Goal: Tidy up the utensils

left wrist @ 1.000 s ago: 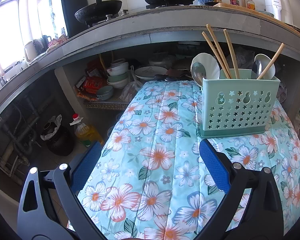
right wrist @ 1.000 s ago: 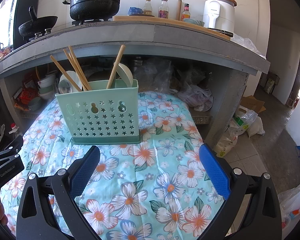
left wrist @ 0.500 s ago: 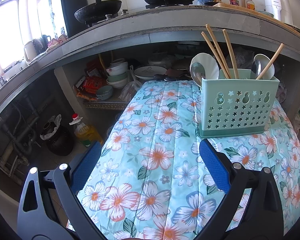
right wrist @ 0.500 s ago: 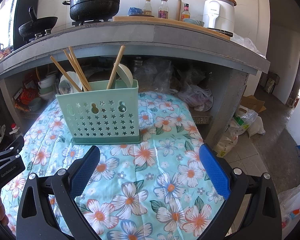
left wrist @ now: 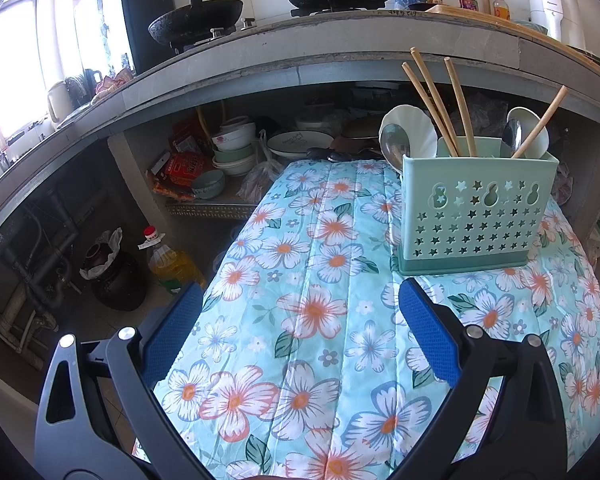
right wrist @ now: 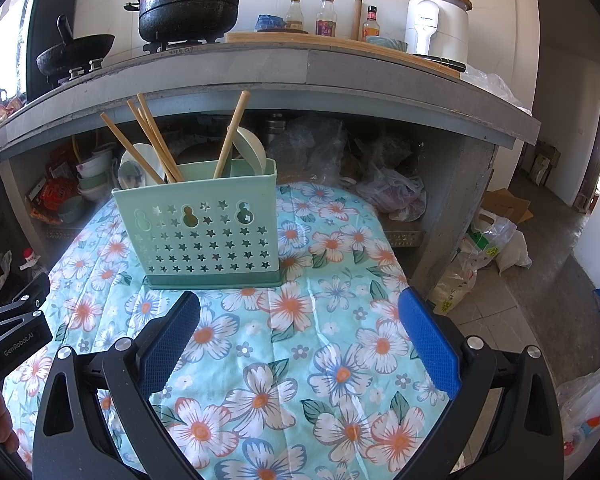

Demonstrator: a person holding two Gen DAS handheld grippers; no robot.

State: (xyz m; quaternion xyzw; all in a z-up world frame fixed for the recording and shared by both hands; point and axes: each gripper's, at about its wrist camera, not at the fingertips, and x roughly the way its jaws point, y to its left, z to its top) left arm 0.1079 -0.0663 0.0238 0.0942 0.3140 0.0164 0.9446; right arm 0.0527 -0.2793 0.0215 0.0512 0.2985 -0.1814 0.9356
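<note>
A mint-green plastic utensil holder (right wrist: 196, 226) with star cut-outs stands centre-left on the floral tablecloth (right wrist: 300, 320), holding wooden chopsticks (right wrist: 152, 140), metal spoons (left wrist: 394, 148) and white ladles (left wrist: 414, 130). Both the left gripper (left wrist: 300, 312) and the right gripper (right wrist: 300, 312) hover with jaws apart, empty.

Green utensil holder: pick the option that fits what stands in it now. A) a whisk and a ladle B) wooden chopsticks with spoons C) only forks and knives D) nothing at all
B: wooden chopsticks stick up out of the green utensil holder alongside a metal spoon and white spoons; both tools are open and hold nothing.
</note>
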